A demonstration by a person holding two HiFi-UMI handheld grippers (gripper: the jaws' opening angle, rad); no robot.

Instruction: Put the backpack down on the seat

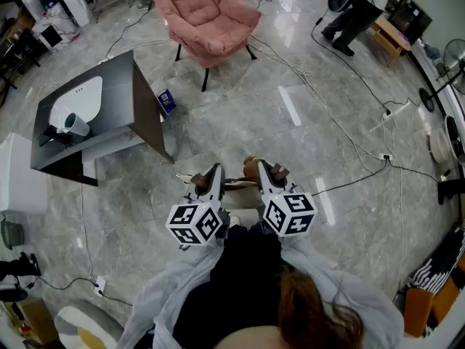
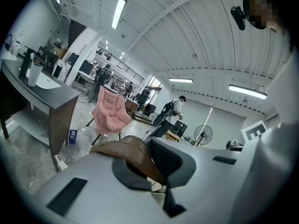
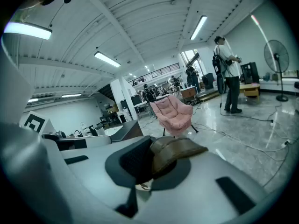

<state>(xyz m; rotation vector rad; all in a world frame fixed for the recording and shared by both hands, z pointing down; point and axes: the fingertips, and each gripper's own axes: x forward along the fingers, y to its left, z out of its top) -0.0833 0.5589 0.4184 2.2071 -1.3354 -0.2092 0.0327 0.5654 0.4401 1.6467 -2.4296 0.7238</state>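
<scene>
The pink padded chair stands on the grey floor several steps ahead, its seat bare. My two grippers are held close together in front of the person's chest. The left gripper is shut on a brown leather strap, which lies folded across its jaws in the left gripper view. The right gripper is shut on a like brown strap, seen over its jaws in the right gripper view. A brown piece shows between the grippers. I cannot make out the backpack's body. The chair lies ahead in both gripper views.
A dark table with a white cup stands at the left, a small blue box on the floor beside it. Cables snake over the floor right of the chair. A person stands far right near a fan.
</scene>
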